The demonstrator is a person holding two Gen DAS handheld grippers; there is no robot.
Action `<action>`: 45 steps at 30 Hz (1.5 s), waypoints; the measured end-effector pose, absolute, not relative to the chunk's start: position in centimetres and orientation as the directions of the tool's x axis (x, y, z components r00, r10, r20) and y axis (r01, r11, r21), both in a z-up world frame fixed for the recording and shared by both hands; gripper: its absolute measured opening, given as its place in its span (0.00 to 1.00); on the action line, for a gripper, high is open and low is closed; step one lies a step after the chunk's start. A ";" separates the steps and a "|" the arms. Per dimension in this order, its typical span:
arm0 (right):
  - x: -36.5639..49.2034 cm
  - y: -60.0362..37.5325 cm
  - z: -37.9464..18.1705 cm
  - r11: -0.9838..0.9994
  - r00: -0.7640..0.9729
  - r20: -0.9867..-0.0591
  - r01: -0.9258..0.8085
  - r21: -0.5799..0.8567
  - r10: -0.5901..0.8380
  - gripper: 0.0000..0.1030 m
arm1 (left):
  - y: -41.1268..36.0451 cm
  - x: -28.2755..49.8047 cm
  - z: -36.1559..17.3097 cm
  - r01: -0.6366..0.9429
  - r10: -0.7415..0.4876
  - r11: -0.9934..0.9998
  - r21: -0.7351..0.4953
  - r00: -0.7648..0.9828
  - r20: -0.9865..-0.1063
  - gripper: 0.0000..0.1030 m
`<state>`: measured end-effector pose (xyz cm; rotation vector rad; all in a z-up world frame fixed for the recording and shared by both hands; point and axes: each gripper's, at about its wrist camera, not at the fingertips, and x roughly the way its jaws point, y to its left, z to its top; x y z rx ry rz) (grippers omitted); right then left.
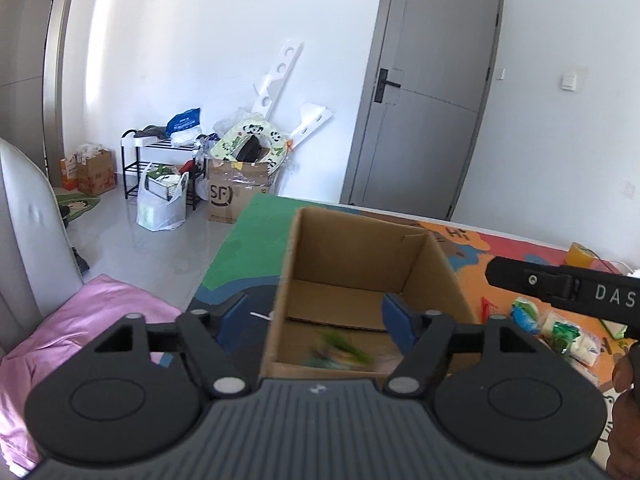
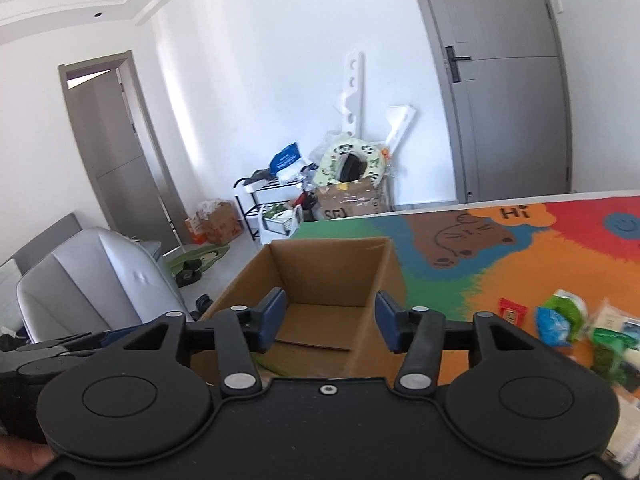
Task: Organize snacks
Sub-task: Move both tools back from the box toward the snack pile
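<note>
Snacks: a loose pile [image 2: 576, 324] at 3 o'clock of the cardboard box [image 2: 320, 280] on the colourful mat [image 2: 520, 264]; one blurred green packet [image 1: 344, 350] is inside the box, near its front wall. Left gripper [image 1: 314, 316] is angled down over the box's left wall, fingers apart, nothing between the pads. Right gripper [image 2: 326, 320] is aimed into the box mouth, fingers apart, empty. A hand [image 1: 624, 372] shows at 3 o'clock in the left view. Beyond, at 11 o'clock: a shoe rack [image 1: 160, 168], a white bag [image 1: 162, 200], an SF carton [image 1: 236, 192]. Grey door [image 1: 432, 92] at 1 o'clock.
</note>
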<state>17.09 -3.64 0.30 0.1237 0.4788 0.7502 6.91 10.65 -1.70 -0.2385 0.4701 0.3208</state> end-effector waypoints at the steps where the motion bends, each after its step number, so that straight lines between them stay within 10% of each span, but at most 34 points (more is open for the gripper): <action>1: 17.0 -4.1 0.3 0.735 0.635 -0.375 -0.618 0.279 0.676 0.54 | 10.4 6.8 -1.6 -0.350 0.242 0.924 -0.153 0.847 -0.474 0.75; 19: 14.8 -14.3 -2.6 0.838 0.710 -0.444 -0.455 0.302 0.546 0.82 | 4.0 7.0 -1.7 -0.202 0.103 0.965 -0.167 0.878 -0.468 0.90; 45: 14.1 -23.7 -6.2 0.898 0.742 -0.510 -0.314 0.309 0.435 0.79 | -4.5 9.0 -3.5 -0.030 -0.065 0.984 -0.176 0.857 -0.512 0.90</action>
